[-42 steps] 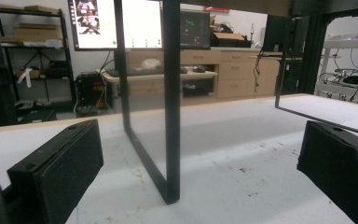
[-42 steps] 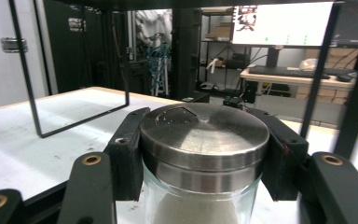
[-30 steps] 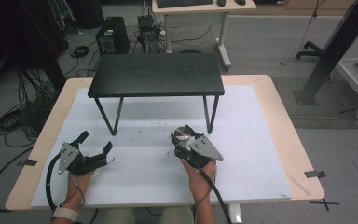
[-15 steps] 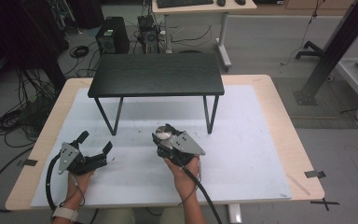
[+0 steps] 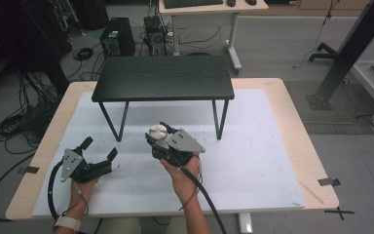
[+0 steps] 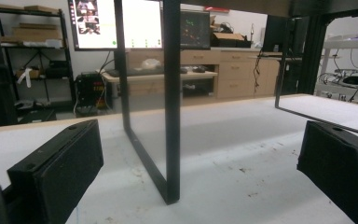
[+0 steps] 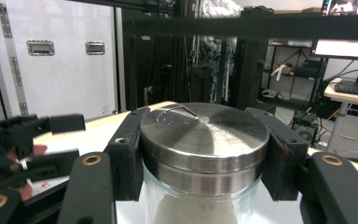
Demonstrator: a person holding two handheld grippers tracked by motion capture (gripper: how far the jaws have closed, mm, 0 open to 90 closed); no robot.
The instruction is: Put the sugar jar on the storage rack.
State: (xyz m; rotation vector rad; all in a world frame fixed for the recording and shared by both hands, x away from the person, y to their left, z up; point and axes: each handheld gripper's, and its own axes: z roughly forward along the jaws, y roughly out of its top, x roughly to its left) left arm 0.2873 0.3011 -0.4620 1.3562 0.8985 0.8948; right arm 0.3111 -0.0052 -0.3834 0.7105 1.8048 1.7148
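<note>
One glass jar (image 7: 200, 205) with a steel lid (image 5: 158, 131) sits clamped in the right gripper (image 5: 158, 138), at 6 o'clock of the black shelf (image 5: 164, 77) — rigid, slick, breakable. Left gripper (image 5: 99, 149) gapes empty.

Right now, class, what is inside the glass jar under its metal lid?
Something white fills the glass jar below its metal lid; what it is cannot be told. The right gripper's fingers hide its sides.
</note>
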